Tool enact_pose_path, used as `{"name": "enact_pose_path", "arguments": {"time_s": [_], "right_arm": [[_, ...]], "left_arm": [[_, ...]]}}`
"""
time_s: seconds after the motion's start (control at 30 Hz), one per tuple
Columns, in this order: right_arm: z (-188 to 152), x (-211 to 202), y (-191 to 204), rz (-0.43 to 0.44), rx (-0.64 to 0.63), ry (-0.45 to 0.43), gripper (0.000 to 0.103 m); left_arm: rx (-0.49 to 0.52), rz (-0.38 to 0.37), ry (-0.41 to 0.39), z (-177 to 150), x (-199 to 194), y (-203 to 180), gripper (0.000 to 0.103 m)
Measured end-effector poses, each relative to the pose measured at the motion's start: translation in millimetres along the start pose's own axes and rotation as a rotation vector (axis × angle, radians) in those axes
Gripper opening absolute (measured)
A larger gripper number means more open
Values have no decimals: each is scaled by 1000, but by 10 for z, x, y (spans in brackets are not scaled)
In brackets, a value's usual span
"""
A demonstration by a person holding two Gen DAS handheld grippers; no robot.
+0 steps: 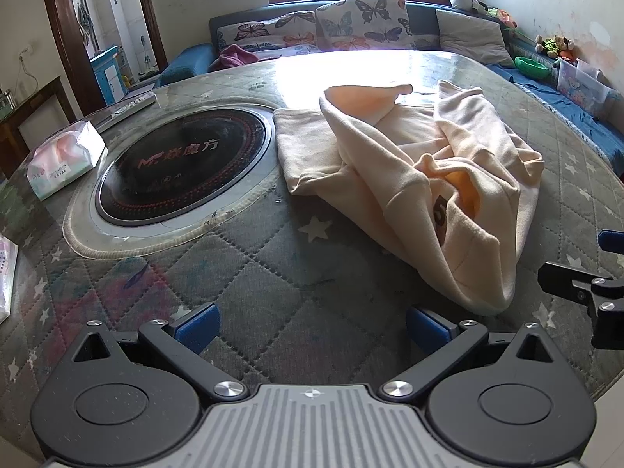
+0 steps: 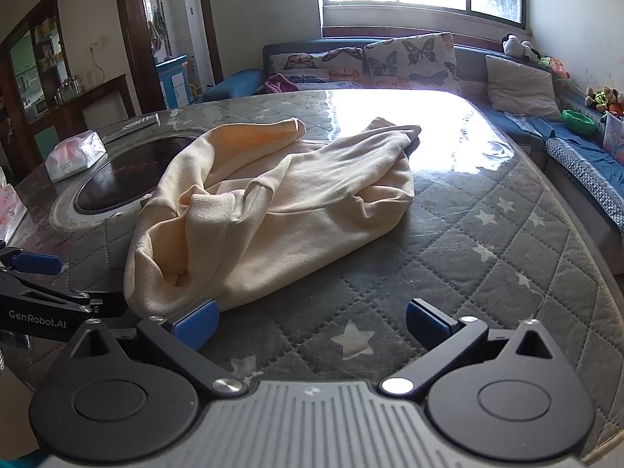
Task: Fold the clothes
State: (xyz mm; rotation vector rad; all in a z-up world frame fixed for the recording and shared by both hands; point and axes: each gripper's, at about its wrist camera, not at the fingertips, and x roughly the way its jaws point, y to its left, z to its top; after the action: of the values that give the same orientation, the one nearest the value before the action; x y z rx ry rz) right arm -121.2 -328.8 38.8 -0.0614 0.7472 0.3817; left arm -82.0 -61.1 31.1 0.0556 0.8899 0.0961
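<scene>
Along the bottom of both frames, the left tongs (image 1: 310,329) and right tongs (image 2: 312,329) sit spread wide and empty over the quilted table (image 1: 273,312), seemingly poised to take hold of an edge. Mid-frame, the cream sweatshirt (image 2: 280,202) lies crumpled, not yet folded. Beyond it, at left, a round cooktop (image 1: 183,165) is set into the table, with a tissue pack (image 1: 64,158) beside it.
</scene>
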Motion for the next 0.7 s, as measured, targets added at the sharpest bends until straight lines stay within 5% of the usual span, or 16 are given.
{"name": "enact_pose_path", "arguments": {"time_s": [0.7], "right_arm": [[8, 9, 36, 7, -9, 7, 103]], "left_arm": [[5, 5, 16, -10, 19, -7, 103]]}}
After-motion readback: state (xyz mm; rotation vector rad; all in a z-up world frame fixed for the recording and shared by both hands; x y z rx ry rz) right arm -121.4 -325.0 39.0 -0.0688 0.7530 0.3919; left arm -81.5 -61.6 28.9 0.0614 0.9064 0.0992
